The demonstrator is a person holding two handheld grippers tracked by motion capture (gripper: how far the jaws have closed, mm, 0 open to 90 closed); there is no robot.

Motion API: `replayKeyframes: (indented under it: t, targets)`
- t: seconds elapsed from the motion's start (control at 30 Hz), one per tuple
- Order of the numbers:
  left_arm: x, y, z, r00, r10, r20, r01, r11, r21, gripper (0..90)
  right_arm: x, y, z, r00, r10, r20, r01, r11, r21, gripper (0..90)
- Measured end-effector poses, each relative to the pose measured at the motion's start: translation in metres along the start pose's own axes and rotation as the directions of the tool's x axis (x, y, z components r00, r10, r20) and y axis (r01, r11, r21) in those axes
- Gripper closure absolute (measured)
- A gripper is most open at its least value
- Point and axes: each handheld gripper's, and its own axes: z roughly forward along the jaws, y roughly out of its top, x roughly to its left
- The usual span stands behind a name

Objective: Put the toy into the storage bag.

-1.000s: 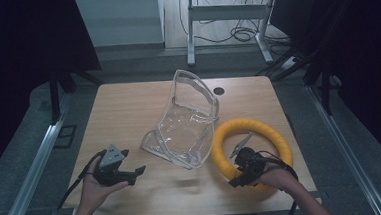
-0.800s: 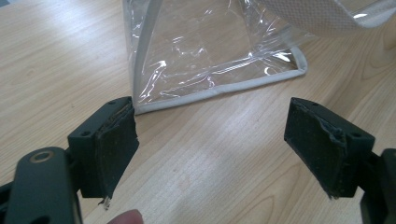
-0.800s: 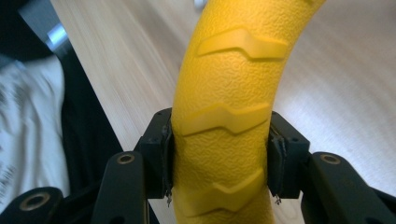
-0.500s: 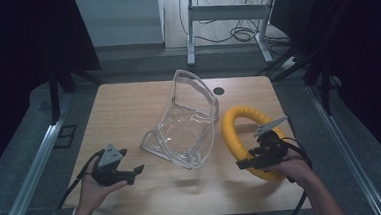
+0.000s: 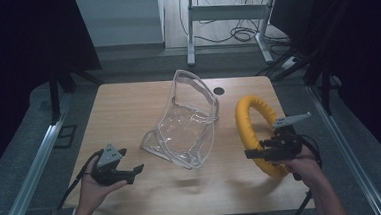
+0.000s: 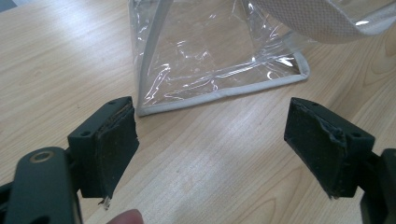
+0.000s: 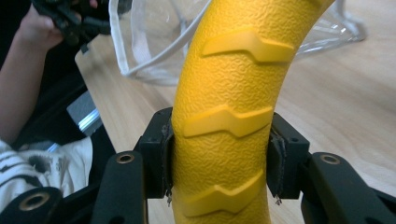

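Yellow ring point(image 5: 250, 129), a textured hoop with raised chevron ridges, is pinched between the jaws of the right gripper point(image 5: 254, 154) and stands tilted on edge, its lower arc at the tabletop point(image 5: 128, 106) just beside the gripper. In the right gripper view the pads press both flanks of the ring point(image 7: 224, 116), so the grasp looks secure. The clear plastic bag point(image 5: 184, 125) lies ahead of both grippers, its mouth gaping upward, well apart from the ring. Judging by this, the pickup is done; carrying the ring across and getting it into the bag is likely what is left. The left gripper point(image 5: 132, 170) hovers with jaws spread wide, holding nothing, the bag's white-trimmed corner point(image 6: 144, 109) just ahead of its pads point(image 6: 114, 140).
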Motion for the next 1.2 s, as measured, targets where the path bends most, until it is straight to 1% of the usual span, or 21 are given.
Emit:
replayKeyframes:
  t: [0.17, 0.23, 0.27, 0.33, 0.37, 0.5, 0.53, 0.57, 0.67, 0.73, 0.77, 0.8, 0.83, 0.93, 0.97, 1.0, 1.03, 1.07, 1.1, 1.13, 1.2]
  targets:
    - [0.0, 0.0, -0.001, 1.0, -0.002, 0.002, 0.002, 1.0, -0.005, 17.2, -0.002, -0.002, -0.004, 1.0, 0.007, 0.004, -0.007, 0.9993, -0.038, 50.8]
    - [0.0, 0.0, -0.002, 1.0, -0.005, 0.003, 0.005, 1.0, -0.008, 17.2, -0.003, -0.003, -0.007, 0.9999, 0.016, 0.007, -0.015, 0.9975, -0.068, 50.8]
    - [0.001, 0.0, -0.002, 1.0, -0.005, 0.003, 0.005, 0.9999, -0.009, 17.2, -0.003, -0.003, -0.007, 0.9999, 0.016, 0.007, -0.015, 0.9975, -0.068, 50.8]
    - [0.001, 0.0, -0.002, 1.0, -0.006, 0.002, 0.006, 0.9999, -0.011, 17.2, -0.005, -0.003, -0.012, 0.9996, 0.024, 0.015, -0.023, 0.995, -0.097, 50.9]
    - [0.001, 0.0, -0.002, 1.0, -0.007, 0.001, 0.007, 0.9999, -0.012, 17.2, -0.005, -0.003, -0.012, 0.9996, 0.024, 0.015, -0.023, 0.995, -0.097, 50.9]
    - [0.001, 0.0, -0.003, 1.0, -0.006, -0.001, 0.006, 0.9999, -0.013, 17.1, -0.005, -0.002, -0.017, 0.9994, 0.024, 0.026, -0.02, 0.9897, -0.142, 50.9]
    - [0.001, 0.0, -0.003, 1.0, -0.006, -0.001, 0.006, 0.9999, -0.013, 17.1, -0.004, -0.001, -0.02, 0.9993, 0.024, 0.027, -0.019, 0.9852, -0.17, 50.9]
    - [0.001, 0.0, -0.003, 1.0, -0.006, -0.001, 0.006, 0.9999, -0.013, 17.1, -0.004, -0.001, -0.02, 0.9993, 0.024, 0.027, -0.019, 0.9852, -0.17, 50.9]
    - [0.001, 0.0, -0.003, 1.0, -0.006, -0.002, 0.006, 0.9999, -0.014, 17.1, -0.004, 0.0, -0.025, 0.9995, 0.026, 0.018, -0.021, 0.9757, -0.218, 50.9]
    - [0.001, 0.0, -0.003, 1.0, -0.005, -0.003, 0.005, 0.9999, -0.014, 17.2, -0.004, 0.001, -0.029, 0.9996, 0.025, 0.015, -0.02, 0.9649, -0.262, 50.9]
    - [0.001, 0.0, -0.003, 1.0, -0.005, -0.003, 0.005, 0.9999, -0.014, 17.1, -0.004, 0.001, -0.029, 0.9996, 0.025, 0.015, -0.02, 0.9649, -0.262, 50.9]
    - [0.001, 0.0, -0.003, 1.0, -0.005, -0.003, 0.005, 0.9999, -0.013, 17.1, -0.002, 0.004, -0.031, 0.9996, 0.02, 0.018, -0.014, 0.9571, -0.289, 50.9]
    - [0.001, 0.0, -0.003, 1.0, -0.005, -0.004, 0.005, 0.9999, -0.013, 17.1, -0.002, 0.004, -0.031, 0.9996, 0.02, 0.018, -0.014, 0.9571, -0.289, 50.9]
    - [0.001, 0.0, -0.003, 1.0, -0.004, -0.004, 0.004, 0.9999, -0.012, 17.1, 0.002, 0.01, -0.033, 0.9997, 0.009, 0.022, -0.002, 0.9481, -0.318, 50.9]
    - [0.001, 0.0, -0.003, 1.0, -0.004, -0.004, 0.004, 0.9999, -0.011, 17.1, 0.006, 0.014, -0.034, 0.9996, 0.004, 0.027, 0.005, 0.9417, -0.336, 50.8]
    - [0.001, 0.0, -0.002, 1.0, -0.007, -0.004, 0.007, 0.9999, -0.012, 17.1, 0.006, 0.014, -0.034, 0.9996, 0.004, 0.027, 0.005, 0.9417, -0.336, 50.8]
    - [0.001, 0.0, -0.002, 1.0, -0.006, -0.004, 0.006, 0.9999, -0.011, 17.1, 0.008, 0.016, -0.034, 0.9997, 0.005, 0.026, 0.004, 0.9379, -0.347, 50.8]
    - [0.001, 0.0, -0.002, 1.0, -0.006, -0.003, 0.006, 0.9999, -0.011, 17.1, 0.011, 0.021, -0.034, 0.9997, -0.004, 0.025, 0.013, 0.9298, -0.368, 50.8]
    - [0.001, 0.0, -0.002, 1.0, -0.005, -0.003, 0.005, 0.9999, -0.01, 17.1, 0.011, 0.021, -0.034, 0.9997, -0.004, 0.025, 0.013, 0.9298, -0.368, 50.8]
    - [0.001, 0.0, -0.002, 1.0, -0.005, -0.002, 0.005, 0.9999, -0.01, 17.1, 0.013, 0.023, -0.033, 0.9997, -0.007, 0.025, 0.016, 0.9257, -0.378, 50.8]
    - [0.001, 0.0, -0.001, 1.0, 0.001, -0.003, -0.001, 1.0, -0.007, 17.1, 0.017, 0.03, -0.031, 0.9996, -0.016, 0.021, 0.024, 0.9133, -0.407, 50.8]
